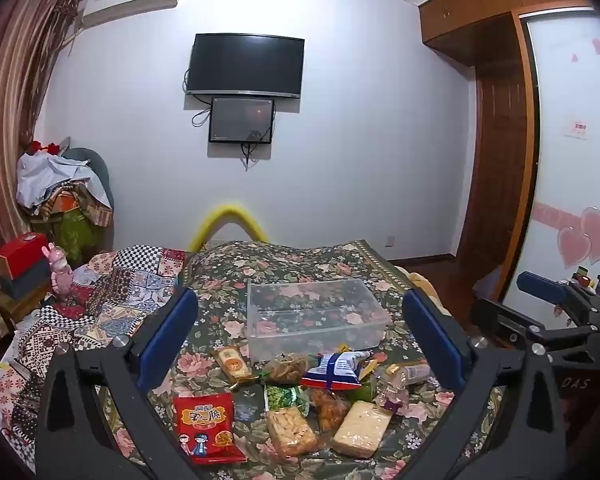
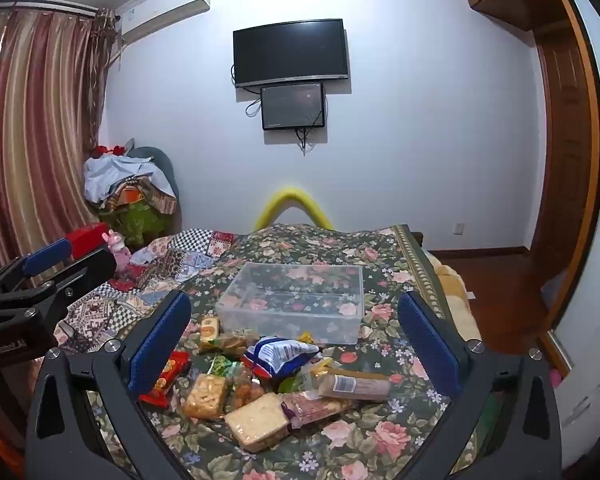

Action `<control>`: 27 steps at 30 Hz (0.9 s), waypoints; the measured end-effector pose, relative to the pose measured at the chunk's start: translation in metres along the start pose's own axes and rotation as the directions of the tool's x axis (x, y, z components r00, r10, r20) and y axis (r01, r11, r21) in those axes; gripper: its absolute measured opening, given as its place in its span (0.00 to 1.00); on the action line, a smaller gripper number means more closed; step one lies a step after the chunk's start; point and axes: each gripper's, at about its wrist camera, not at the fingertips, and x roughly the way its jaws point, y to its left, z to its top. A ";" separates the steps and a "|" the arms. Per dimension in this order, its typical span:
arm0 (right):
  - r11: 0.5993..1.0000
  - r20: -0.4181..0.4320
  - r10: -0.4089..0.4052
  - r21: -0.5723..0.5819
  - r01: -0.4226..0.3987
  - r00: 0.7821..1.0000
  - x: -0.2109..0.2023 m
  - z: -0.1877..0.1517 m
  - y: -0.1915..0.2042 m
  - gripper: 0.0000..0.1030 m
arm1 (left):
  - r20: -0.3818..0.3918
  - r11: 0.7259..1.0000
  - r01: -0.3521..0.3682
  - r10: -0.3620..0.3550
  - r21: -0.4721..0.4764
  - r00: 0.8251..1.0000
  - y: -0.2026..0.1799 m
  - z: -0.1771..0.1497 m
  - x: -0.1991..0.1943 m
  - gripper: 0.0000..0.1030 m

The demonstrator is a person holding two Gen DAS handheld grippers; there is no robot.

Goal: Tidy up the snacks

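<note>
nothing grabbed yet, so basically at the very start: left gripper (image 1: 300,334) spread as wide as it goes with nothing between the pads, right gripper (image 2: 294,338) same deal, wide and empty. snack pile (image 1: 300,396) sitting on the floral bedspread (image 1: 228,276) right between and just below the fingertips of both, clear plastic bin (image 1: 314,314) just past the pile, straight ahead between the fingers, looks empty. best bet for a clean first pick: go for a loose one at the near edge instead of the tangled middle, e.g. the red packet (image 1: 208,426) just inside the left gripper's left finger, or the pale wafer block (image 2: 258,420) low between the right gripper's fingers. come down over it, pinch across the short side, close gently since crinkly bags slip and crackers crush. soft bedding probably gives under pressure, so not too deep. blue and white bag (image 2: 278,354) lying on top of others, likely drags neighbours if yanked. hard to call: how many small packets buried under that bag, can't count them. red packet half hidden behind the left finger in the right wrist view. bin's far wall tough to read since see-through.
</note>
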 end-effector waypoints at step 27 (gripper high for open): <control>1.000 0.020 0.010 0.010 -0.010 1.000 -0.006 0.005 0.001 1.00 | 0.018 1.000 0.012 -0.012 0.003 1.000 -0.002 0.000 -0.004 1.00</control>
